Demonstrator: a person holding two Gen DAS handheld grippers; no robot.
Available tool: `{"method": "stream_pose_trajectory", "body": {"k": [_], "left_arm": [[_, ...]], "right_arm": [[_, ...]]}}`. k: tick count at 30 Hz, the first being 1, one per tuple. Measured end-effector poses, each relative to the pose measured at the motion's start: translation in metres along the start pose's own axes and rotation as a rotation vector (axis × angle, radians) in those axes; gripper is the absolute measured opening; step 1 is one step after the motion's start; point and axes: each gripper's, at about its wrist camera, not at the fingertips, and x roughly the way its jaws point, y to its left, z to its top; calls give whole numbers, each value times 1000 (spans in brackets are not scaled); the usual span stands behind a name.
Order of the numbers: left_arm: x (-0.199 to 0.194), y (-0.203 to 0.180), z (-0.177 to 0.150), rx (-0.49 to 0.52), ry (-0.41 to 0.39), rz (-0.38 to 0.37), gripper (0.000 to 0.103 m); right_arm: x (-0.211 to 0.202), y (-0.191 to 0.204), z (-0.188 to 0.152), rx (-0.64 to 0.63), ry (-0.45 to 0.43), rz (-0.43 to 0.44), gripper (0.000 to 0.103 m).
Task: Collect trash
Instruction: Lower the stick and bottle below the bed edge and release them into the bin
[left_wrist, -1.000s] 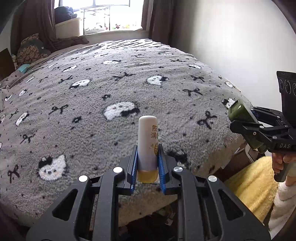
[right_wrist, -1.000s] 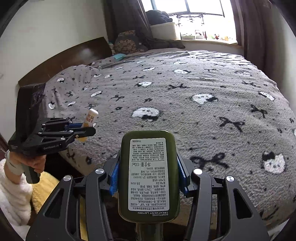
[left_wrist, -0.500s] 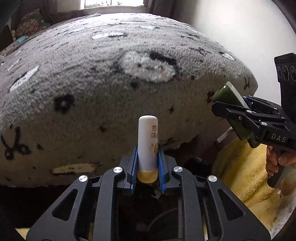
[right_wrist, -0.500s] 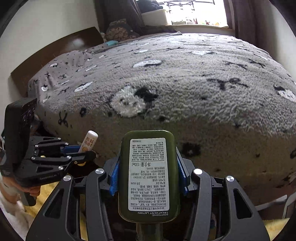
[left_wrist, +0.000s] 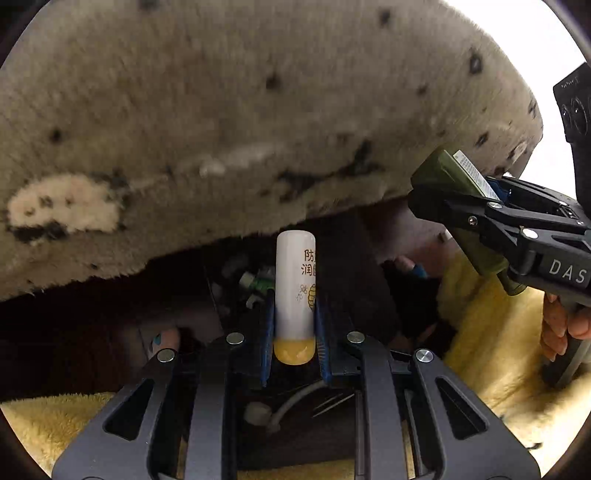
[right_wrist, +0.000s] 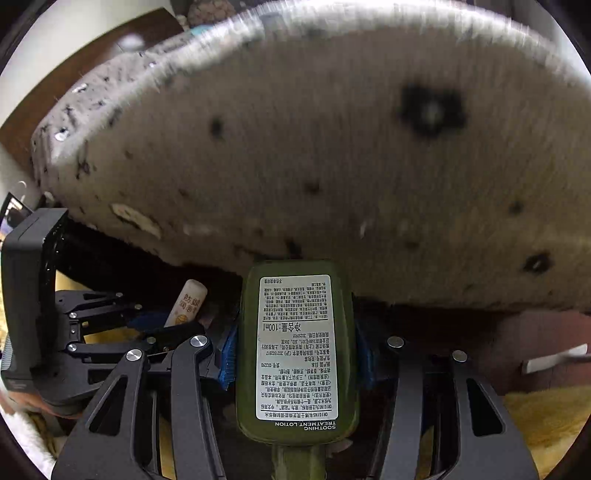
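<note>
My left gripper (left_wrist: 294, 325) is shut on a small white lip balm tube (left_wrist: 295, 291) with a yellow end, held upright between the blue pads. Beyond its tip lies a dark bin opening (left_wrist: 251, 280) with bits of trash inside, just under the bed's edge. My right gripper (right_wrist: 297, 354) is shut on a flat olive-green lotion bottle (right_wrist: 297, 347) with a white printed label. In the left wrist view the right gripper (left_wrist: 491, 206) with the green bottle (left_wrist: 454, 177) comes in from the right. The left gripper (right_wrist: 147, 325) with the tube (right_wrist: 186, 302) shows at the left of the right wrist view.
The bed's grey fleece blanket (left_wrist: 236, 122) with black and white cat marks hangs close above both grippers. A yellow fluffy rug (left_wrist: 491, 339) covers the floor at right and below. A hand (left_wrist: 565, 325) grips the right handle. Dark bed frame (right_wrist: 110, 258) at left.
Both grippers have dropped from above the bed top to below its edge and tipped downward. The blanket now fills the upper view, and the dark bin has come into sight. Both grips are unchanged.
</note>
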Motion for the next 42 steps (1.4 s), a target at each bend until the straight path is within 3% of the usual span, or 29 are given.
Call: {"method": "stream_pose_trajectory", "body": {"k": [9,18,20,22,26,31,37,42], "left_arm": [[30,3,-1,-17,95,-22,18],[39,-3,-4,1,123,-40,19],[42,-5,-3,-7,133,-32,19],[48,-9,-3,-18,139,-20,31],[45,-5,-3,-41,125,17,53],[24,2,0,-37,84,79,79],[-14,-7,4,-6,-25,133,95],[-64,-17,13,2,-157,193,95]], "right_arm": [[30,-6,-5,32,104,7,51],[36,-9,-2,27,120,5,52],[35,-11,-2,34,116,7,56],[40,-7,2,49,101,-11,73],[37,-15,4,98,74,-36,80],[25,-21,7,114,39,-93,98],[-9,-23,12,96,-46,-163,99],[-51,-11,21,61,-135,-213,99]]}}
